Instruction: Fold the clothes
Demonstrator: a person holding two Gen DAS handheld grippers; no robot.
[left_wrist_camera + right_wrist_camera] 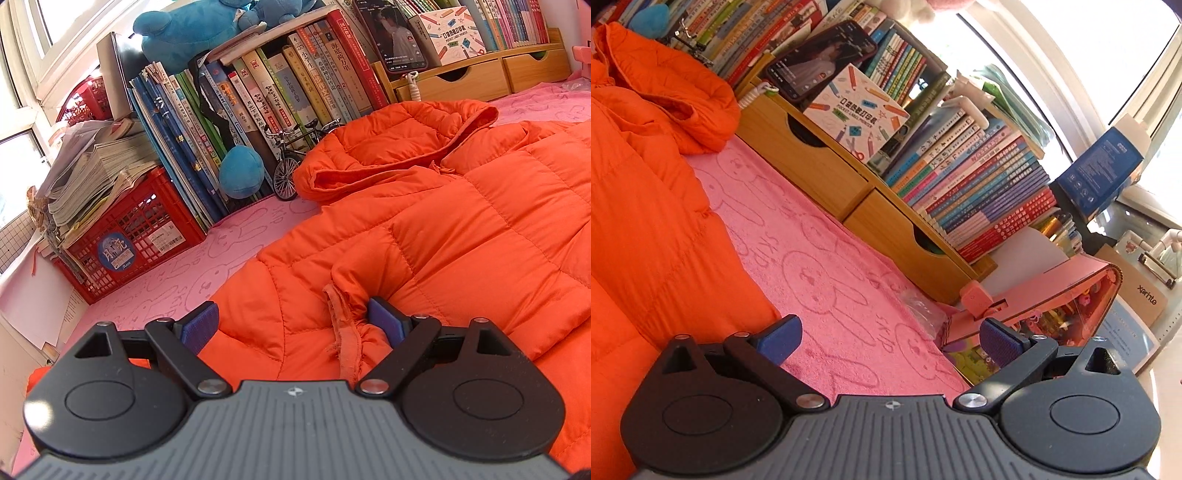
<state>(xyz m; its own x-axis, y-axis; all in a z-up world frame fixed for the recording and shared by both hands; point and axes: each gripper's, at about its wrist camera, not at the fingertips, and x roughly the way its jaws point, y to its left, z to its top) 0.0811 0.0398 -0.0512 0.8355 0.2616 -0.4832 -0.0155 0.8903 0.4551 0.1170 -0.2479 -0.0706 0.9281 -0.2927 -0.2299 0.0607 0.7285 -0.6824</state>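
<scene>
Left of our wide-open left gripper (291, 325) a crate (140, 236) holds papers; jacket (461, 229) lies between its fingers. Right gripper (890, 341) gapes over bare blanket (827, 280).

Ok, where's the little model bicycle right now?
Left wrist view, upper middle: the bicycle stands on the pink cloth against the books, between the jacket's hood and a blue plush.

Bright orange quilted jacket (461, 229) on a pink towel (827, 266) patterned with rabbit outlines; red crate (140, 236)
</scene>
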